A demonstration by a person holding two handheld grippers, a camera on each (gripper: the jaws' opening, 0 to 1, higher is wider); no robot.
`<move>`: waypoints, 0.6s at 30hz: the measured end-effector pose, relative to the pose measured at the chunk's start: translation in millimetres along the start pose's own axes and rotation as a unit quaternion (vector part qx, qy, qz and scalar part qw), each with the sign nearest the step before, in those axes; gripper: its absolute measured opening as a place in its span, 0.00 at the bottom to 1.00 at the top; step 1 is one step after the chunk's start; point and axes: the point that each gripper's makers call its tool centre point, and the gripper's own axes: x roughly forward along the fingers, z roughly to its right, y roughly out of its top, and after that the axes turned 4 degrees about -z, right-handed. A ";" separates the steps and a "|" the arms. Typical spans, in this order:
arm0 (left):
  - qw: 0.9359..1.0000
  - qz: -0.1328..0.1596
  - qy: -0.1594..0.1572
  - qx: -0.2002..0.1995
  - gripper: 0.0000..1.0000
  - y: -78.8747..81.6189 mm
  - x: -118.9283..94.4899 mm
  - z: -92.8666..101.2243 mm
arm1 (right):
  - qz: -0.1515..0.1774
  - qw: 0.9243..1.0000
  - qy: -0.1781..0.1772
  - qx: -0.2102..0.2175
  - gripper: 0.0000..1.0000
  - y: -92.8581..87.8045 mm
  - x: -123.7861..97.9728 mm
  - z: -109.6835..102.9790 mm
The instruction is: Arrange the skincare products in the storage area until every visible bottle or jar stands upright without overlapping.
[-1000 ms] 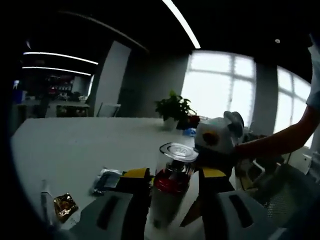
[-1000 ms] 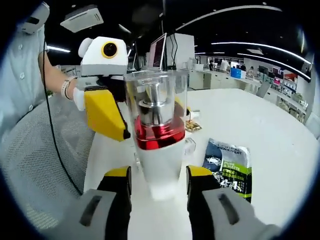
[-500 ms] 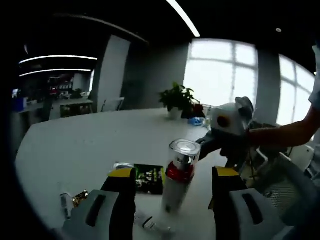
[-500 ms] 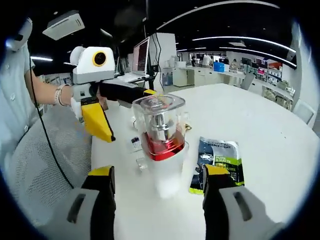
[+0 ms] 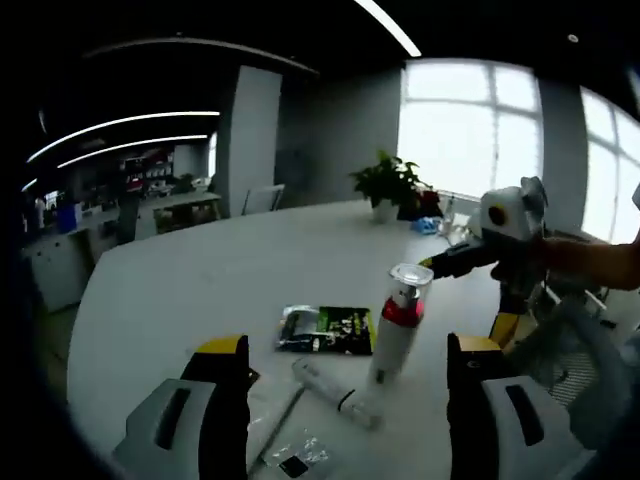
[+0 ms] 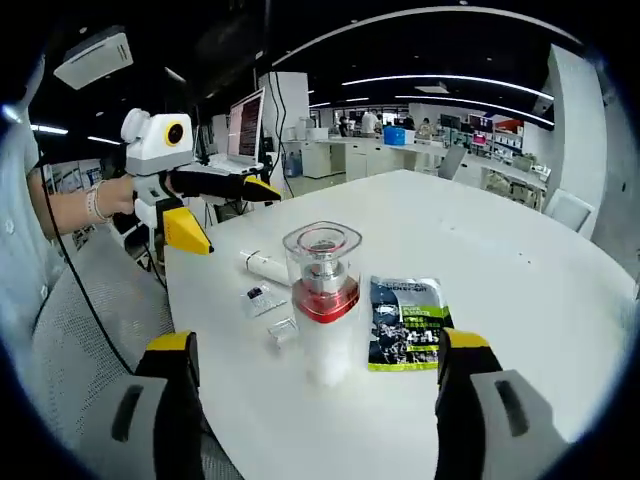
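— On the white table (image 5: pixel 180 290), left gripper view: left gripper (image 5: pixel 345 385) spread wide, holding nothing. Why?
— The pump bottle (image 5: pixel 396 325) stands upright unaided; a white tube (image 5: pixel 330 385) lies beside it.
— Right gripper view?
— Right gripper (image 6: pixel 312 390) also released; bottle between them, sachet (image 6: pixel 405 322) flat alongside.

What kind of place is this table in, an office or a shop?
Most likely an open-plan office. The big white table holding the pump bottle stands among rows of desks under strip ceiling lights, with a computer monitor nearby and a potted plant by tall windows.
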 end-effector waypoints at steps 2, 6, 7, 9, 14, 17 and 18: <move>1.000 -0.012 0.007 0.000 0.81 -3.3 -8.0 -3.6 | 0.008 0.999 -0.033 -0.007 0.99 4.6 -7.4 5.7; 0.999 -0.022 0.023 -0.005 0.86 -6.7 -24.1 -9.9 | 0.006 0.998 -0.056 0.002 1.00 8.0 -20.6 4.8; 0.999 -0.023 0.025 -0.007 0.88 -6.9 -27.6 -10.3 | 0.006 0.998 -0.057 0.002 1.00 9.4 -23.4 3.4; 0.999 -0.022 0.028 -0.008 0.90 -6.2 -35.3 -9.4 | 0.005 0.998 -0.060 0.004 1.00 11.5 -27.5 0.8; 0.999 -0.016 0.041 -0.013 0.95 -4.0 -49.5 -10.7 | 0.004 0.998 -0.069 -0.010 1.00 18.7 -35.1 -9.1; 0.999 -0.024 0.042 -0.013 0.97 -9.0 -59.8 -10.1 | 0.009 0.997 -0.072 0.005 1.00 21.3 -39.1 -12.6; 0.999 -0.027 0.045 -0.009 0.97 -10.4 -61.8 -10.5 | 0.009 0.998 -0.069 0.008 1.00 21.1 -40.2 -15.2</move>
